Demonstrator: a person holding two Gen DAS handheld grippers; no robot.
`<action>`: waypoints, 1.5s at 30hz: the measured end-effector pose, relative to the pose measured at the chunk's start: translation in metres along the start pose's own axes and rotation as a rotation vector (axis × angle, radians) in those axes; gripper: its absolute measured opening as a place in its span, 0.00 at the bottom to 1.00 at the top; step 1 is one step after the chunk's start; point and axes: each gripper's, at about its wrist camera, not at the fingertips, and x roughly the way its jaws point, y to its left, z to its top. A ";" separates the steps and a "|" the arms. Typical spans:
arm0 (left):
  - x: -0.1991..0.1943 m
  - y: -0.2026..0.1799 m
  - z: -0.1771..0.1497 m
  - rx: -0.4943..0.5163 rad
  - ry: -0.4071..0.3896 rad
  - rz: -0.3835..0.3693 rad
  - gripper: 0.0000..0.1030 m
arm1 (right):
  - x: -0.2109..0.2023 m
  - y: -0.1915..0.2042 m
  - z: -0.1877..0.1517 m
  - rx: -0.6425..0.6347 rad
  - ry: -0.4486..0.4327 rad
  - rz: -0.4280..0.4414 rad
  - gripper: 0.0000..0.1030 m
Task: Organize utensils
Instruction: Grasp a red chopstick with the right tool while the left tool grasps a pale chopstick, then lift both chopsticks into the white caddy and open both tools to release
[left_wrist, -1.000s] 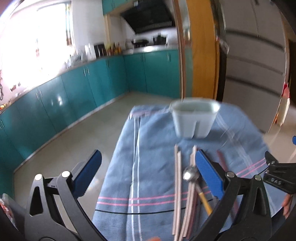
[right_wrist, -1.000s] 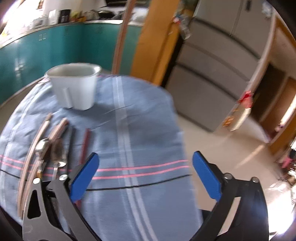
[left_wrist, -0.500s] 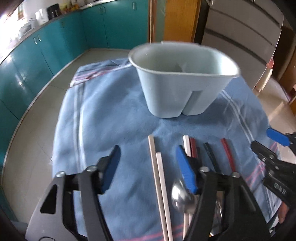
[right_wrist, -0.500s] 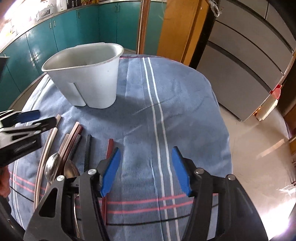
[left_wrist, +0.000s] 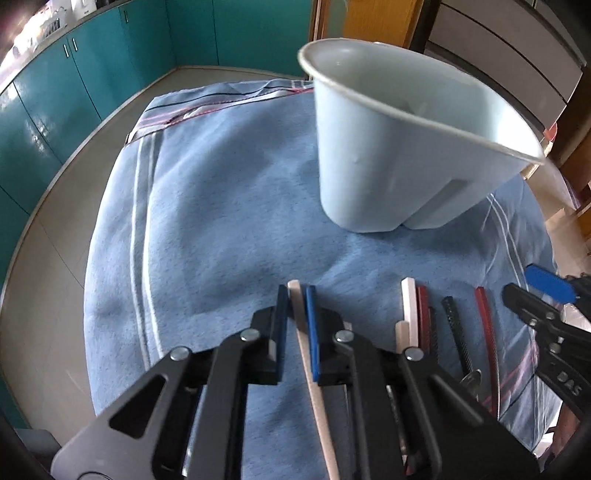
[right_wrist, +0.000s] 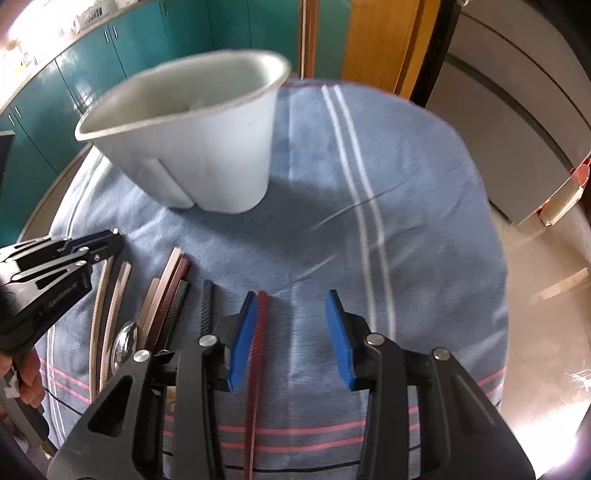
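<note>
A pale grey utensil holder (left_wrist: 388, 158) (right_wrist: 199, 147) stands upright at the far side of the blue striped cloth (left_wrist: 221, 203) (right_wrist: 406, 221). Several chopsticks lie side by side in front of it. My left gripper (left_wrist: 295, 314) is shut on a beige chopstick (left_wrist: 295, 291) at the left end of the row; in the right wrist view it (right_wrist: 107, 243) shows at the left edge. My right gripper (right_wrist: 291, 332) is open, low over the cloth, and the red chopstick (right_wrist: 260, 332) (left_wrist: 485, 325) lies just inside its left finger. A metal spoon (right_wrist: 125, 347) lies among the sticks.
White, dark red and black chopsticks (left_wrist: 417, 314) lie between the two grippers. The cloth covers a round table with floor all around. Teal cabinets (left_wrist: 55, 92) run along the left, a grey fridge (right_wrist: 517, 92) stands at the right. A hand (right_wrist: 29, 373) holds the left gripper.
My left gripper moved forward and down and went from open to shut on the beige chopstick. My right gripper dropped lower, so the red chopstick now lies between its narrowed fingers.
</note>
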 end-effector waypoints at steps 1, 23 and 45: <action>0.000 0.000 -0.001 0.001 0.001 0.007 0.10 | 0.004 0.003 0.000 -0.011 0.010 -0.010 0.38; -0.121 -0.011 -0.014 -0.004 -0.269 -0.030 0.06 | -0.137 -0.016 -0.016 0.003 -0.272 0.071 0.06; -0.298 -0.031 0.030 0.031 -0.629 -0.035 0.06 | -0.307 -0.035 0.054 0.024 -0.656 0.150 0.06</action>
